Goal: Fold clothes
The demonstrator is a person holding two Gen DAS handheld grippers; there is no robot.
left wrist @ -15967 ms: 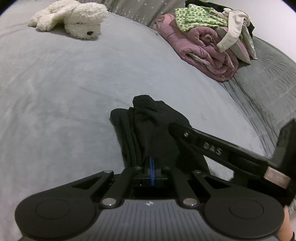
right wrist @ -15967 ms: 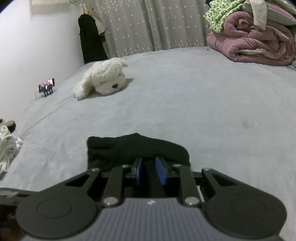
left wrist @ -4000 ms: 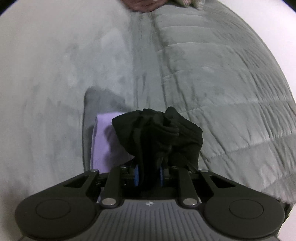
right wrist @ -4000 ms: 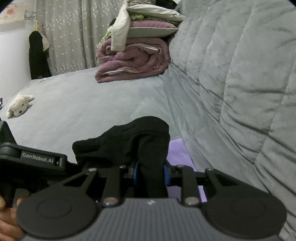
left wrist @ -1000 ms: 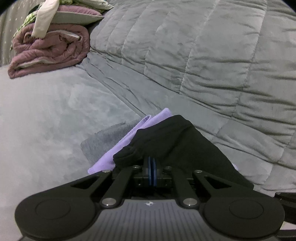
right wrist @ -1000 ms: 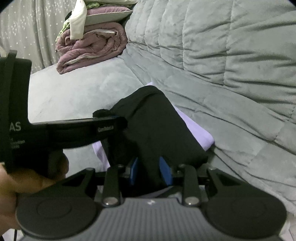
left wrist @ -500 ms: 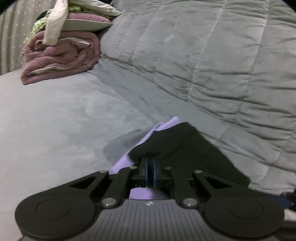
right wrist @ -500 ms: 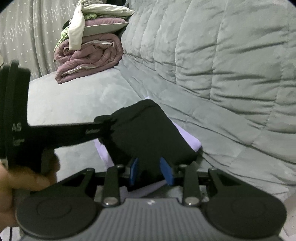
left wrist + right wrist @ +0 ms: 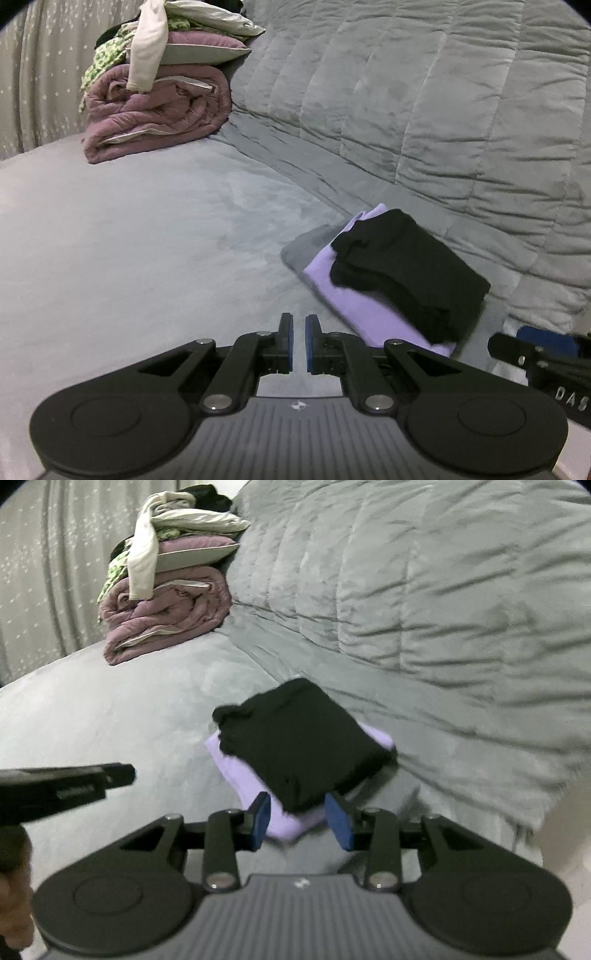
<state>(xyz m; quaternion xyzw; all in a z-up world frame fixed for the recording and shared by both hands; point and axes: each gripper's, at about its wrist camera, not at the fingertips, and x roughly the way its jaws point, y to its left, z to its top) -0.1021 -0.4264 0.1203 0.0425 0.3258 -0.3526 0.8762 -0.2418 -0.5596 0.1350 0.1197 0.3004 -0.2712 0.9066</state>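
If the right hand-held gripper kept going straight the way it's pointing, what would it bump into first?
Probably the folded black garment lying on the purple one. The right hand-held gripper points straight at that stack, its jaws opening with nothing pinched between them. Depth is hard to judge, so the purple edge might come first.

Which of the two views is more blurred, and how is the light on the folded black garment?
Right wrist view: more blurred, with the grey quilted cushion and blue fingertips smeared. Left wrist view: sharper, slight softness on the folded black garment over the lilac folded cloth. Both: dim, even light, no glare, fisheye bending at the edges.
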